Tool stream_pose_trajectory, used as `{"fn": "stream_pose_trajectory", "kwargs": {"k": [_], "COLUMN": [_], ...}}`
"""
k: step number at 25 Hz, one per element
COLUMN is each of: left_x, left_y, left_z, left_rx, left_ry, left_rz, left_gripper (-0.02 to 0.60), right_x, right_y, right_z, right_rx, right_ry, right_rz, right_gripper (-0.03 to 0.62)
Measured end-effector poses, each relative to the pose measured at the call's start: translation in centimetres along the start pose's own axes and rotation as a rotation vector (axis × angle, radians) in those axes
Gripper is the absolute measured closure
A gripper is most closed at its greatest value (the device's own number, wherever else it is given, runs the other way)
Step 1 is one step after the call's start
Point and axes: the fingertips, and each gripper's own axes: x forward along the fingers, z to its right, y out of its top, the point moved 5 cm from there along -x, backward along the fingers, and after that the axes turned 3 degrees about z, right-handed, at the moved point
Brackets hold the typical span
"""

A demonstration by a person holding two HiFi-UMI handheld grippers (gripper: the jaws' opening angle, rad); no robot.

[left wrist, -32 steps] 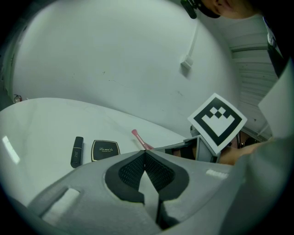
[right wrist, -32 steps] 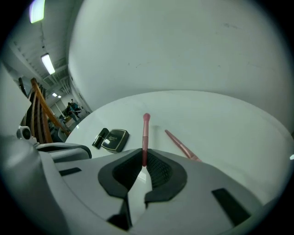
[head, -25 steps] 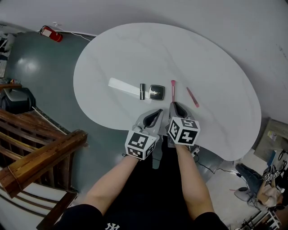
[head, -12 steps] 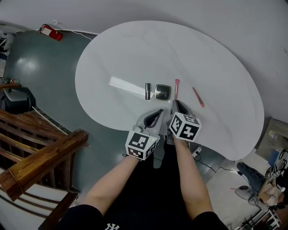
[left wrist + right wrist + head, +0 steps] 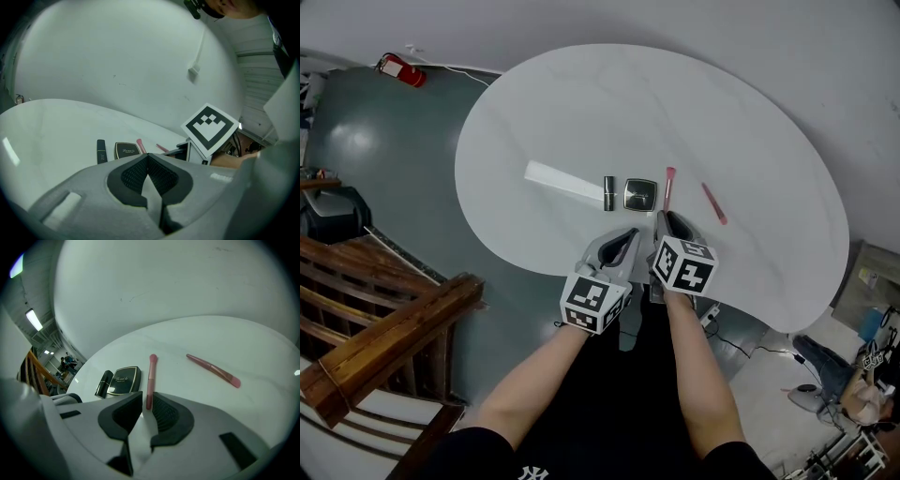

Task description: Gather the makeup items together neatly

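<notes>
The table (image 5: 750,122) is a smooth white slab with faint grey veins and a rounded, kidney-like outline. Five makeup things lie on it in a loose row towards its near edge. From left to right they are a flat white strip (image 5: 564,181) lying aslant, a short glossy black tube (image 5: 608,192), a square black compact (image 5: 639,194) with a thin gold rim, a slim pink brush (image 5: 669,187) pointing away, and a second pink brush (image 5: 713,202) lying aslant, well apart from the first. The tube and the compact lie just beside each other, and the first brush is just right of the compact.

The right gripper (image 5: 146,397), grey plastic with ribbed black pads, has just been opening. Its jaws stand slightly apart with the near end of the first brush's handle between them, and the pads do not press on it. The brush lies flat on the table. The left gripper (image 5: 147,156) is over the near rim, just left of the right one. Its pads are pressed together at the tips with nothing between them.

Beyond the row, and to its right, the tabletop spreads wide. The near rim curves in close under both grippers. A wooden railing (image 5: 384,328) stands left of the table over a dark floor.

The compact's lid bears gold cursive writing and the tube has pale lettering along its side, both too small to read.
</notes>
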Motion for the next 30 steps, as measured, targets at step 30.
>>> {"fn": "stream_pose_trajectory", "kwargs": {"k": [30], "left_x": [6.6], "left_y": [1.7], "left_z": [8.2], "left_rx": [0.034], "left_ry": [-0.039], "left_rz": [-0.014], "left_gripper": [0.574], "right_x": [-5.9], "right_y": [5.4], "right_z": [7.9], "right_rx": [-0.416], "right_ry": [0.033], "right_rz": [0.077], "right_gripper": [0.537]}}
